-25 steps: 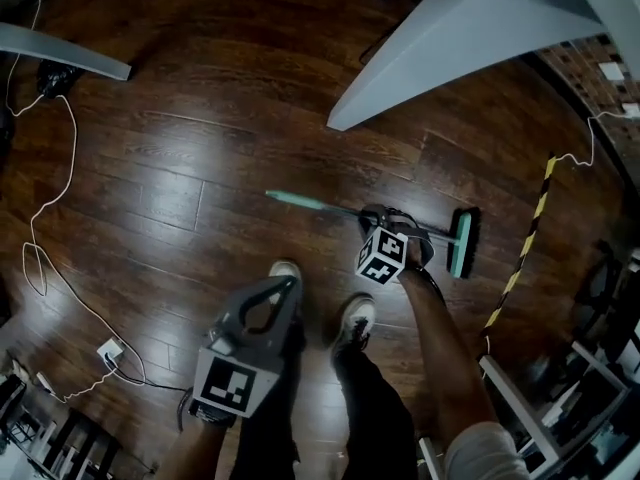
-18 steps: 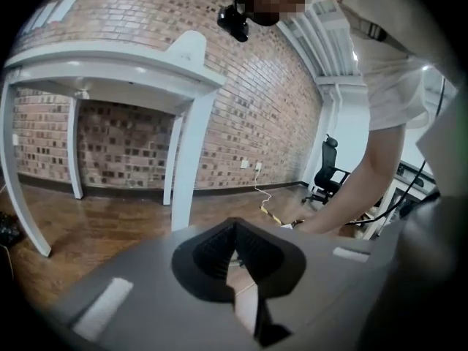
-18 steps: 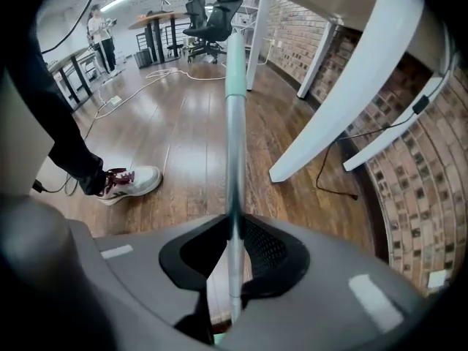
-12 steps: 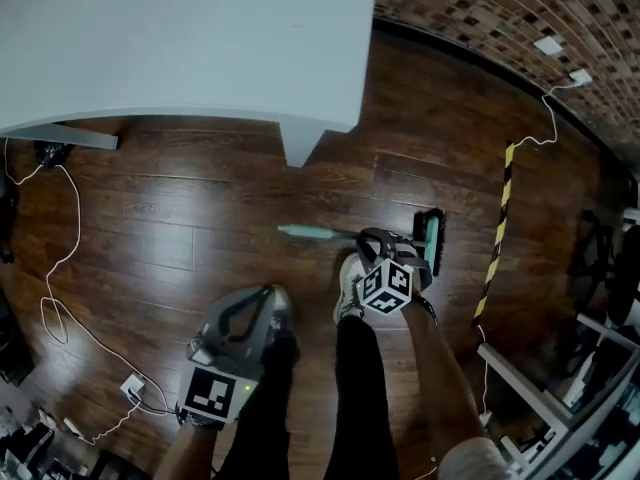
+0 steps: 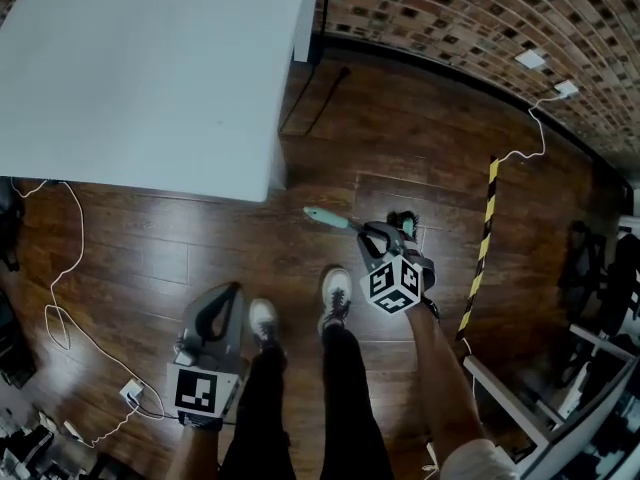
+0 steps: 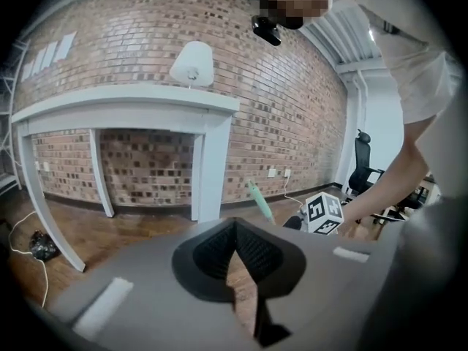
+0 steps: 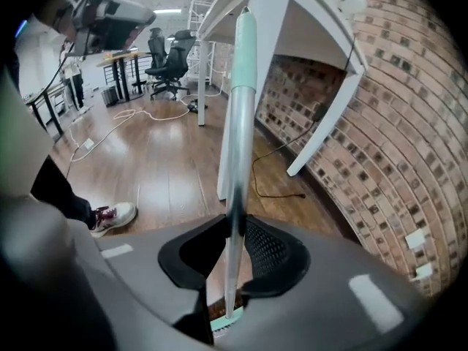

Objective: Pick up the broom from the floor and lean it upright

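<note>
The broom has a mint-green handle (image 5: 324,217) that slants up from the dark wood floor. Its head is mostly hidden under my right gripper (image 5: 372,230). In the right gripper view the handle (image 7: 241,101) runs straight up between the jaws, and the mint head (image 7: 221,322) shows far below. My right gripper (image 7: 235,225) is shut on the handle, though its jaws have just been opening a little around it. My left gripper (image 5: 234,290) hangs to the left by the person's leg, shut and empty. From the left gripper (image 6: 235,229) the handle tip (image 6: 260,199) shows ahead.
A large white table (image 5: 150,68) stands just behind the broom, with a brick wall (image 5: 480,8) beyond it. Yellow-black tape (image 5: 481,238) crosses the floor at the right. White cables (image 5: 60,298) trail at the left. The person's shoes (image 5: 335,295) stand close by, and a metal frame (image 5: 530,408) sits at lower right.
The right gripper has risen with the handle, so the broom has swung from flat on the floor to steeply tilted. The left gripper has also risen. The person has straightened up.
</note>
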The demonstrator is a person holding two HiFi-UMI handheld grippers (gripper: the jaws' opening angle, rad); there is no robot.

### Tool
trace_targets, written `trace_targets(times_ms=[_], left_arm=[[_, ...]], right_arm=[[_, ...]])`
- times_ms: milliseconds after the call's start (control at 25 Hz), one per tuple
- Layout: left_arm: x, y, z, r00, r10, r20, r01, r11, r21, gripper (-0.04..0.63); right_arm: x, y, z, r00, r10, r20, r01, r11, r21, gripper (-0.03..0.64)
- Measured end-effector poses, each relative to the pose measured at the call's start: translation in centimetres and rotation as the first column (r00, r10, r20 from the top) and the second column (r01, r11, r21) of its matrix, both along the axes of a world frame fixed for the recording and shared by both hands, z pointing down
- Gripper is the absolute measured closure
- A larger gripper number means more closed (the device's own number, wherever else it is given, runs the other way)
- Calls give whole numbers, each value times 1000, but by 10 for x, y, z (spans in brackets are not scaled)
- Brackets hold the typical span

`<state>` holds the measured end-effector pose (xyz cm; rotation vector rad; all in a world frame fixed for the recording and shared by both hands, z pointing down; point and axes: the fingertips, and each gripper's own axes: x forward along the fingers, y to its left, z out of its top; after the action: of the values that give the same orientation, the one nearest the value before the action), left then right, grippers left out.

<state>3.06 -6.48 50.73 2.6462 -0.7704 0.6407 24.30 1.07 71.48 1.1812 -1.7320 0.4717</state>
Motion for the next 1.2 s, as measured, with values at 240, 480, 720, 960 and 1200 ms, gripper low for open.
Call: trace_targets(times_ms=[240,480,720,960,1200], left_arm=[[38,-23,-15,998,-61,19,59,996,71,595],[67,-31,-14,995,-100,14,99,992,74,595],[78,-33,-15,994,-105,-5,105,993,54,595],[80,-32,-19,997,-77,-24,77,996,35,595],[79,-37,-19,998,-66,-14,66,997,37,595]], right_arm=[[39,-61,-45,995,80,54,-84,993,81,522],[51,-124,-60,996,73,53,-79,991,110,520],[51,-184,-67,998,30,50,-36,993,112,518],[41,-216,-80,998,-12,66,3,992,126,520],[44,-241,-95,997,17,74,-28,988,155,520]])
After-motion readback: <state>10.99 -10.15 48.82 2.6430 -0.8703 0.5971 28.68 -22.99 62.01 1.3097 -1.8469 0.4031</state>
